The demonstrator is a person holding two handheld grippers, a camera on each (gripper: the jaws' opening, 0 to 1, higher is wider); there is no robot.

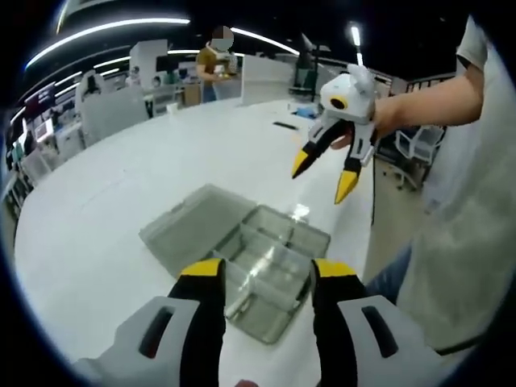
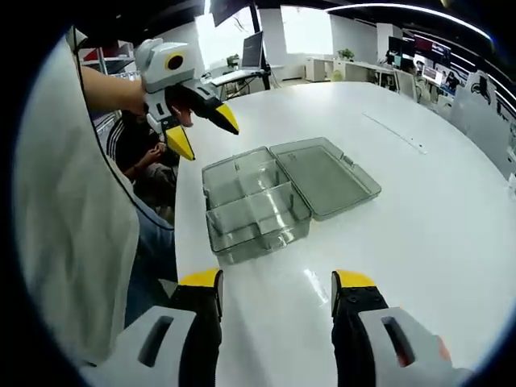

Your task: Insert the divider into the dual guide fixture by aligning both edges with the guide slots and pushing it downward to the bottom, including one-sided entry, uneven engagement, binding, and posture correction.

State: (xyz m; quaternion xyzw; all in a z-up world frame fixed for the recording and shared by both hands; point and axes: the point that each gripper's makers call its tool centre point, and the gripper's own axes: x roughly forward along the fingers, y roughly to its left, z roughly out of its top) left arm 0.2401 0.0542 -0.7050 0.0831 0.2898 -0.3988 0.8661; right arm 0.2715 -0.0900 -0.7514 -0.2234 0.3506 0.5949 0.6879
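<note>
— Where is the clear plastic compartment box (image 2: 256, 207) relative to the tongs?

— On the white table (image 2: 419, 218), near its edge on the person's side, with its hinged lid (image 2: 326, 176) lying flat and open beside it. The left gripper (image 1: 266, 278) hovers just above it, jaws apart and empty. The right gripper (image 2: 278, 290) is held back over bare tabletop, also spread and holding nothing.

— Anything in the way?

— No. A clear divider (image 1: 260, 270) stands inside the box. Open table stretches beyond; office chairs (image 1: 415, 145) stand past the edge.
</note>
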